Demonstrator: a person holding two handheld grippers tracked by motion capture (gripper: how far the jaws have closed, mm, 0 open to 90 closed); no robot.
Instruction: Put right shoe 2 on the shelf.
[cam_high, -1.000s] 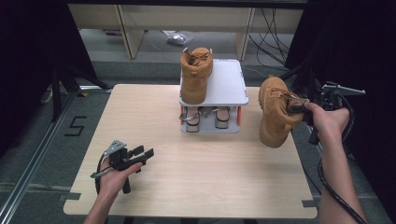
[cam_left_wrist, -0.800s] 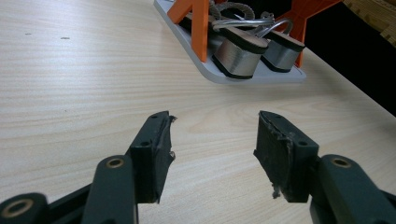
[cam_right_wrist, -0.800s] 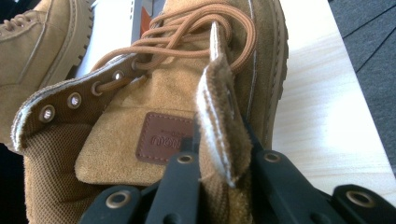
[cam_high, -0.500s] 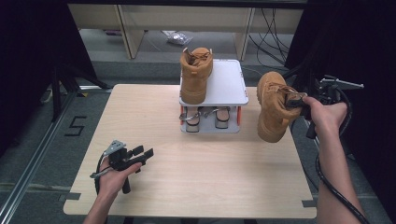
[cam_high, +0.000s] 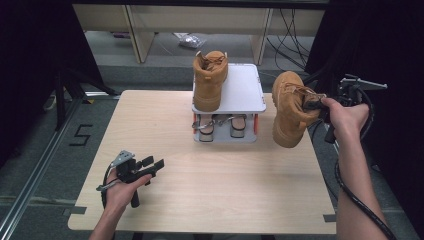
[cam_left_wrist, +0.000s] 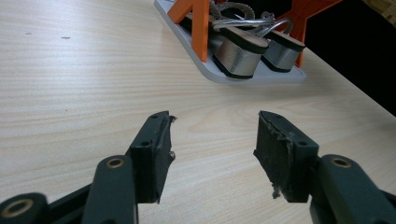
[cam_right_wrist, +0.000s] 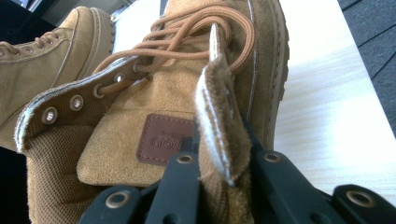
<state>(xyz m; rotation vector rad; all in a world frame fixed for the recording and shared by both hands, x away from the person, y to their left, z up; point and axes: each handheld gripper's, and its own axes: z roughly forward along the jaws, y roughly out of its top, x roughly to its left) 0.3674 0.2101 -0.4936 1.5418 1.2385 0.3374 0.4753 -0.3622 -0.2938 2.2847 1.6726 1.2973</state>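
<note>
While the right tool (cam_high: 317, 106) was clamped on the collar of a tan boot (cam_high: 290, 110), it held this boot in the air at the right edge of the wooden surface (cam_high: 165, 135), just beside the small rack (cam_high: 243, 95). From the high view the boot hung with its toe pointing down, and its sole faced toward the rack. In the right gripper view the two black jaws pressed on a flap of the suede collar (cam_right_wrist: 219, 121) from both sides, and the laces (cam_right_wrist: 187, 32) and a brown leather label (cam_right_wrist: 166, 138) on the tongue were seen just above them.

A second tan boot (cam_high: 210, 80) stood upright on the white top shelf of the rack, on its left half. Under this shelf, between orange legs (cam_left_wrist: 198, 23), a pair of silver heeled sandals (cam_left_wrist: 243, 53) lay on the lower plate.

The left tool (cam_high: 150, 166) rested low near the front left corner of the surface, well apart from the rack and from both boots. Its jaws stood apart with only bare wood between them, and the pads (cam_left_wrist: 275, 149) looked worn at the edges.
</note>
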